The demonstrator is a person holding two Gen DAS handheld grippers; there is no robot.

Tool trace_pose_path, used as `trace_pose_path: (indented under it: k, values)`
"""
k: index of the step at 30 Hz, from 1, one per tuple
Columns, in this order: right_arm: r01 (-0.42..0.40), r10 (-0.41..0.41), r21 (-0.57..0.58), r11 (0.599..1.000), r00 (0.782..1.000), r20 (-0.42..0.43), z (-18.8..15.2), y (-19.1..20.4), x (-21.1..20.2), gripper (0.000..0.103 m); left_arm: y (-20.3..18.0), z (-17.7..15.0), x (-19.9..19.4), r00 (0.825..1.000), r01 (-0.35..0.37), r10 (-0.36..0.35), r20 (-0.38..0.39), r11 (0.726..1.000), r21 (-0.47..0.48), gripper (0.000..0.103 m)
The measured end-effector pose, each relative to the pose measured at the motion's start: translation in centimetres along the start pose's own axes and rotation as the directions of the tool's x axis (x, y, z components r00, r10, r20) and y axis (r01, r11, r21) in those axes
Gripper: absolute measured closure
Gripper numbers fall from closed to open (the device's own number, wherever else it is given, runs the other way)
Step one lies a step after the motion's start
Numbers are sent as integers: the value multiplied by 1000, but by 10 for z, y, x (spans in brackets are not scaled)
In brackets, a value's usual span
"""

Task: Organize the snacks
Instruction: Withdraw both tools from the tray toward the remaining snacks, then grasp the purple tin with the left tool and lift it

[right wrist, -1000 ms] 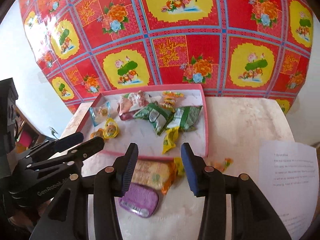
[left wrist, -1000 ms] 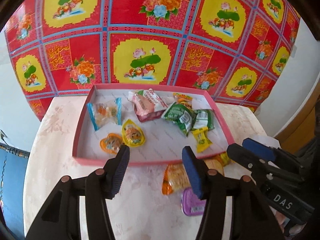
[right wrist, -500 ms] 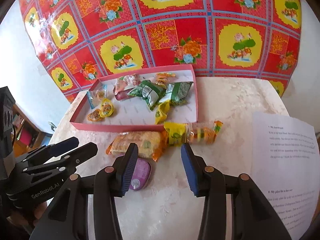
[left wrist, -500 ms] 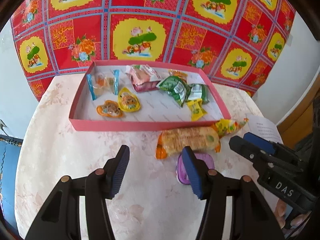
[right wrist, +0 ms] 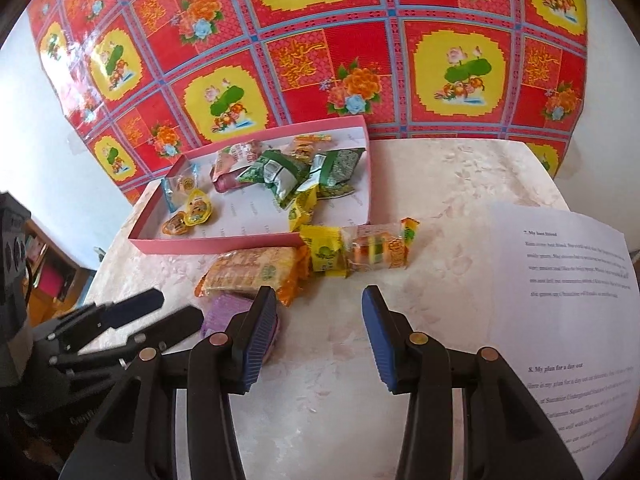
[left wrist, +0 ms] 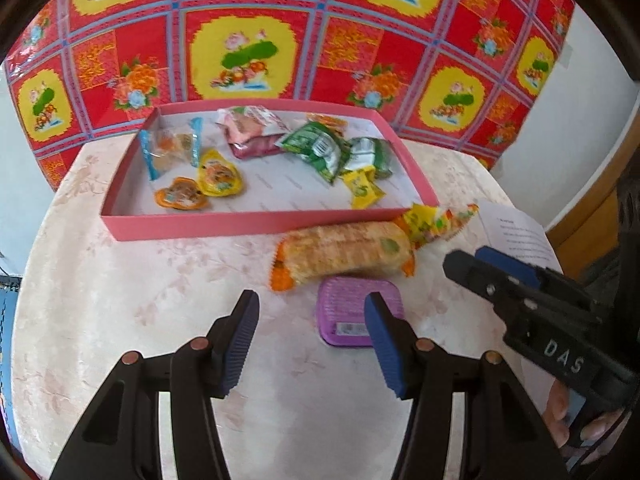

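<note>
I have pulled both grippers back toward me and a little lower. A second ago the near wall of the pink tray (left wrist: 256,225) sat right above my fingertips and the loose snacks were half hidden behind them; now bare table (left wrist: 120,320) lies between me and the tray, and the three stray items show in full.

My left gripper (left wrist: 310,334) stands part open with nothing between its jaws. The purple pack (left wrist: 344,312) lies flat just ahead of it, partly behind its right finger. Just beyond that, the orange cracker pack (left wrist: 340,250) lies lengthwise near the tray's front wall, whether touching it I cannot tell.

My right gripper (right wrist: 320,334) is also part open and empty, over bare table. The yellow candy pack (right wrist: 360,250) lies ahead of it, one end by the tray's near right corner and by the cracker pack. A printed sheet (right wrist: 568,280) lies to the right, well apart from the snacks.

The tray already holds green packets (left wrist: 320,150), a pink packet (left wrist: 248,132), two jelly cups (left wrist: 200,184), a clear candy (left wrist: 170,148) and a small yellow one (left wrist: 362,188).

So most of the sorting looks done, with three items still out on the table. As I judge it, backing off has lined me up for the next pick: purple pack for the left, candy pack for the right.
</note>
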State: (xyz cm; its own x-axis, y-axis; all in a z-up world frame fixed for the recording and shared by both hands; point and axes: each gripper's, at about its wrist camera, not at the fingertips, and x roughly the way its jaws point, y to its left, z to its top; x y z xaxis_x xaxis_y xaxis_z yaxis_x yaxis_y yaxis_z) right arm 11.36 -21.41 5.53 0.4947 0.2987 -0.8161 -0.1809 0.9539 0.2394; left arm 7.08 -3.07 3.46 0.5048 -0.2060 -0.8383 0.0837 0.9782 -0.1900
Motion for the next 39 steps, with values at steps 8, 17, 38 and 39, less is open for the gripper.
trace_pose_path:
  k: [8, 17, 38, 39]
  values:
    - [3, -4, 8, 1000, 1000, 6, 3, -7, 0, 57, -18, -10, 14, 998, 37, -35, -51, 999, 34, 45]
    - [-6, 6, -13, 1000, 1000, -1, 8, -6, 2, 57, -31, -13, 29, 997, 12, -7, -75, 998, 68, 40]
    - [20, -22, -37, 999, 998, -51, 13, -8, 25, 57, -9, -13, 14, 999, -32, 32, -11, 999, 37, 40]
    - [23, -25, -41, 999, 998, -55, 14, -7, 28, 57, -6, -13, 12, 999, -39, 39, -4, 999, 32, 40]
